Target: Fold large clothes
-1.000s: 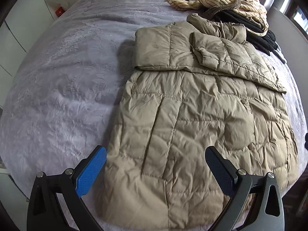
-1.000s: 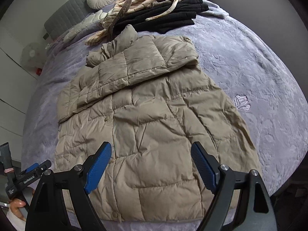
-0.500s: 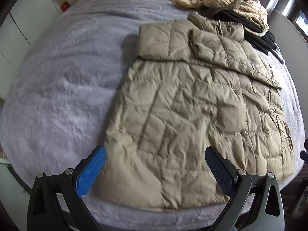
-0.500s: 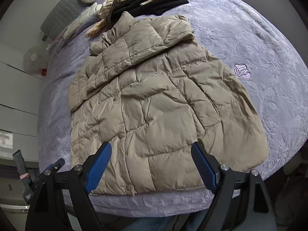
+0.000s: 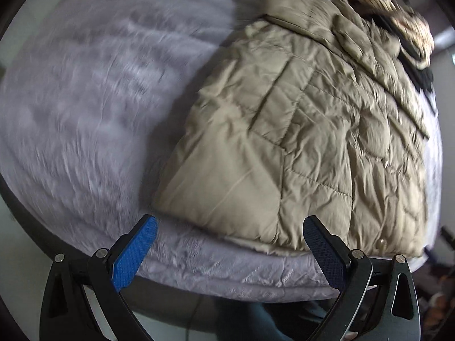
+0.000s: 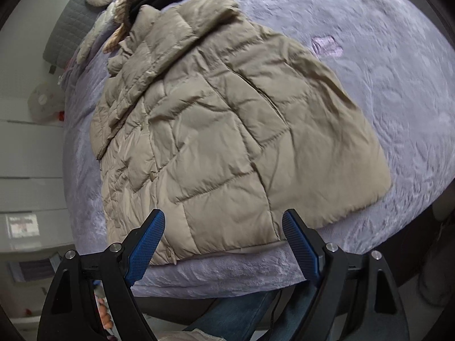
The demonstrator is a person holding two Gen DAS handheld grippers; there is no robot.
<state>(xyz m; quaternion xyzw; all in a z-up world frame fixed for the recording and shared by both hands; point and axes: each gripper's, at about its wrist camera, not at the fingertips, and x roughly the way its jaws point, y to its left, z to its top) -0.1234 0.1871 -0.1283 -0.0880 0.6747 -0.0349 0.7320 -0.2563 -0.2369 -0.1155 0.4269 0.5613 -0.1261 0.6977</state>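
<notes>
Lavender bedspread under beige puffer jacket

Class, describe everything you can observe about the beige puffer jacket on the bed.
The beige puffer jacket is quilted, with a smooth, slightly shiny, creased shell and small snap buttons near the hem. It lies flat on the lilac bedspread, sleeves folded across the chest, collar toward the pillows, hem at the near bed edge. Neither open gripper, left or right, touches it. Darker and striped clothes lie at its collar end.

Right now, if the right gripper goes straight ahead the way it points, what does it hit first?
Most likely the hem of the beige puffer jacket on the bed. The right gripper is open and holds nothing; depth is uncertain.
</notes>
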